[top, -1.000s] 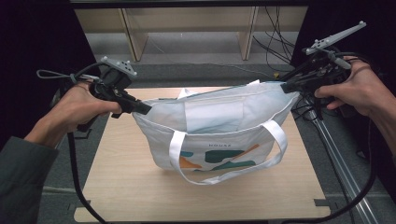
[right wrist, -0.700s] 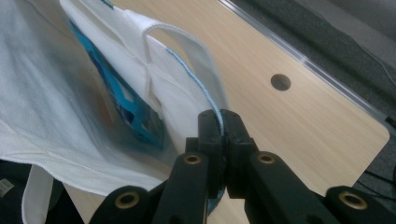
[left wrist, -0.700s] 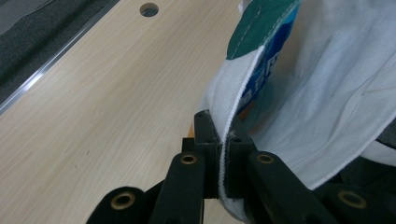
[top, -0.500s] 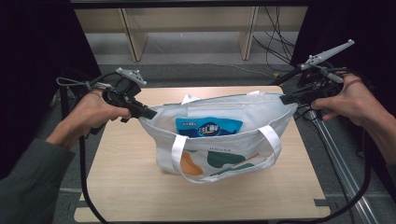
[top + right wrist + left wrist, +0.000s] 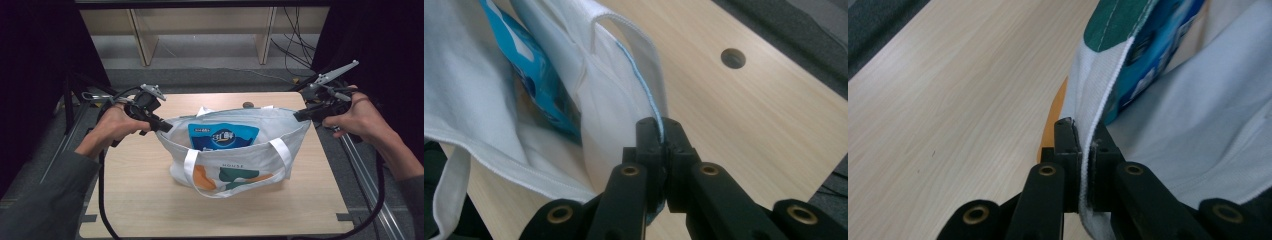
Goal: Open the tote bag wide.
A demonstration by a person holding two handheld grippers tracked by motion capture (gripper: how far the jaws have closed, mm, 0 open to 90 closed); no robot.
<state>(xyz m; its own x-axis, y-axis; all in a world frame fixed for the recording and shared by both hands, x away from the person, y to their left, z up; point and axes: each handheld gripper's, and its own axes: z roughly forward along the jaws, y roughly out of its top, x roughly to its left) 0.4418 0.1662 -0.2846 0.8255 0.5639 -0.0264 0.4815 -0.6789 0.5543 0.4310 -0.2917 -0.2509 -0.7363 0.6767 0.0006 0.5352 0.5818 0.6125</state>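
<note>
White canvas tote bag (image 5: pixel 235 160) stands mid-table (image 5: pixel 150 200), blue packet (image 5: pixel 223 136) already inside, mouth stretched by left gripper (image 5: pixel 165 127) and right gripper (image 5: pixel 299 116), each clamped on a rim end; release remains

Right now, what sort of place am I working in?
Probably a lab or recording workstation rather than a home or shop: a bare wooden table ringed by dark curtains, loose cables trailing on the floor behind, and a metal rail along the table's right side.
</note>
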